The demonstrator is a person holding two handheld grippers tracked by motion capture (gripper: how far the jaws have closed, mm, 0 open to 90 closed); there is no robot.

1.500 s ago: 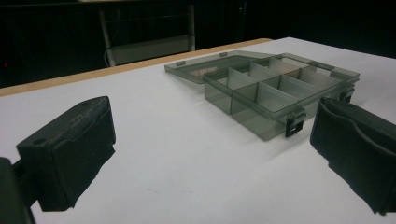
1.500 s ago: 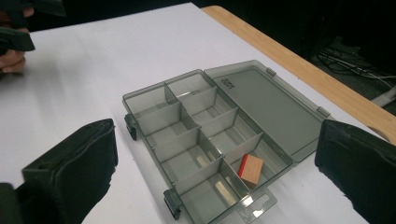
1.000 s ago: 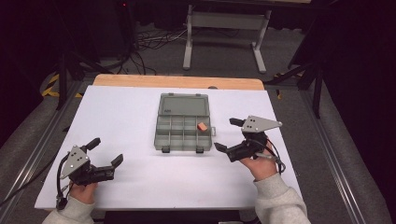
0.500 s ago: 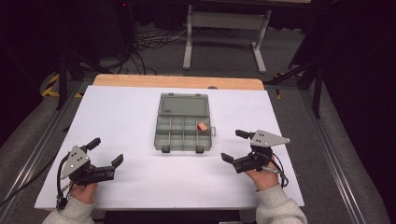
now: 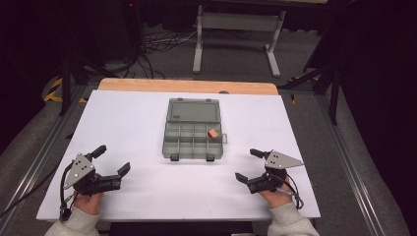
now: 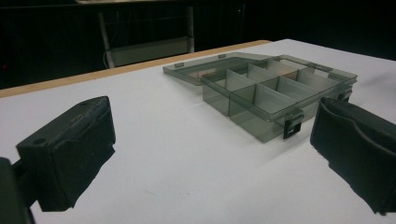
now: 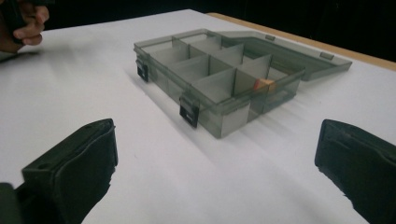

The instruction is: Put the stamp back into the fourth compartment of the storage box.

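A smoky grey compartment box (image 5: 193,137) sits mid-table with its lid (image 5: 193,110) folded flat behind it. An orange piece (image 5: 213,133) lies in a right-hand compartment; it shows through the box wall in the right gripper view (image 7: 264,84). My left gripper (image 5: 113,159) rests open at the near left, well short of the box (image 6: 275,98), with nothing between its jaws. My right gripper (image 5: 246,164) stands open and empty at the near right, aimed at the box's latched front (image 7: 219,79).
The white table top (image 5: 305,128) ends in a wooden strip (image 5: 187,86) at the far side. Beyond it are a metal stand (image 5: 236,29) and floor cables. The hand holding the left gripper (image 7: 23,23) appears far off in the right gripper view.
My right gripper has drawn back from beside the box toward the near edge of the table. The left gripper has stayed put.
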